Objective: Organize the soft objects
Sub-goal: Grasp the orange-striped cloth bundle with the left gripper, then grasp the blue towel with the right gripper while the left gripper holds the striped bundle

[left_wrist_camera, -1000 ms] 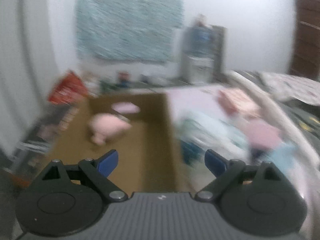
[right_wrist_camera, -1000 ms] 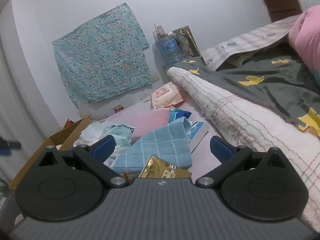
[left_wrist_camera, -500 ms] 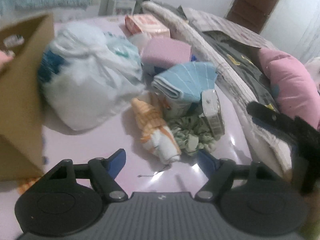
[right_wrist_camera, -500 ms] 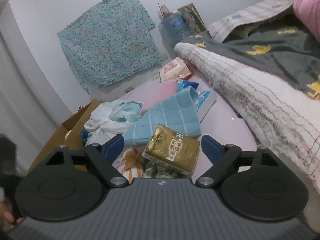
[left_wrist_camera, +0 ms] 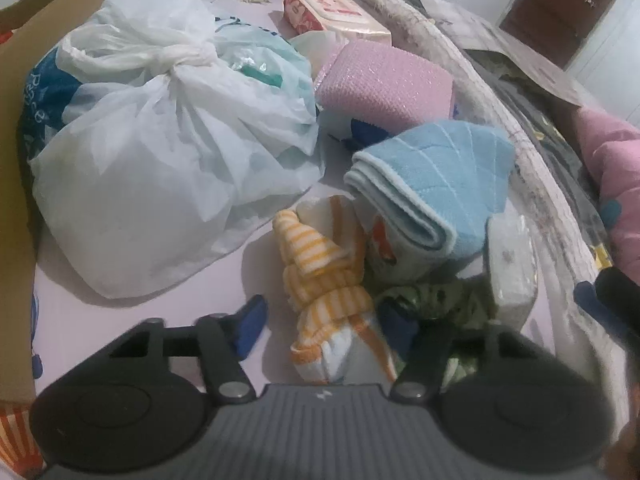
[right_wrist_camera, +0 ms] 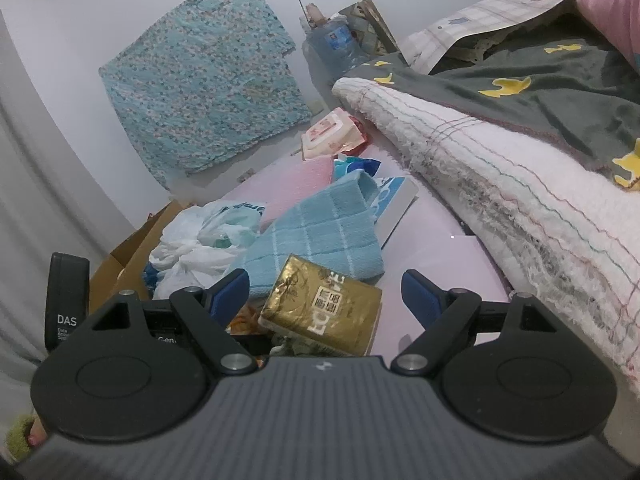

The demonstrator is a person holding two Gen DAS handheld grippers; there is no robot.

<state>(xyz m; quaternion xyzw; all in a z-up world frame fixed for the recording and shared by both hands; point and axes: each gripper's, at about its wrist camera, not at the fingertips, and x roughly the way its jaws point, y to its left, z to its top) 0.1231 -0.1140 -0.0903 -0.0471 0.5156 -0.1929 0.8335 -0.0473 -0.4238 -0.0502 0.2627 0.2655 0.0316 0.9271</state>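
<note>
My left gripper (left_wrist_camera: 324, 326) is open, its blue fingers on either side of an orange-and-white striped cloth (left_wrist_camera: 324, 276) lying on the pink surface. Beside it lie a folded light blue towel (left_wrist_camera: 432, 184), a green patterned cloth (left_wrist_camera: 436, 300) and a pink sponge-like block (left_wrist_camera: 384, 84). My right gripper (right_wrist_camera: 326, 296) is open and empty, hovering over a gold tissue pack (right_wrist_camera: 324, 308), with the blue towel (right_wrist_camera: 320, 232) just beyond it.
A tied white plastic bag (left_wrist_camera: 160, 128) lies at the left, next to a cardboard box (left_wrist_camera: 16, 160). A red-and-white wipes pack (left_wrist_camera: 332, 12) lies at the back. A rolled white blanket (right_wrist_camera: 520, 184) and dark bedding (right_wrist_camera: 540, 92) run along the right.
My left gripper swung from the cardboard box over to the pile and dropped low around the striped cloth. My right gripper tilted down toward the gold pack.
</note>
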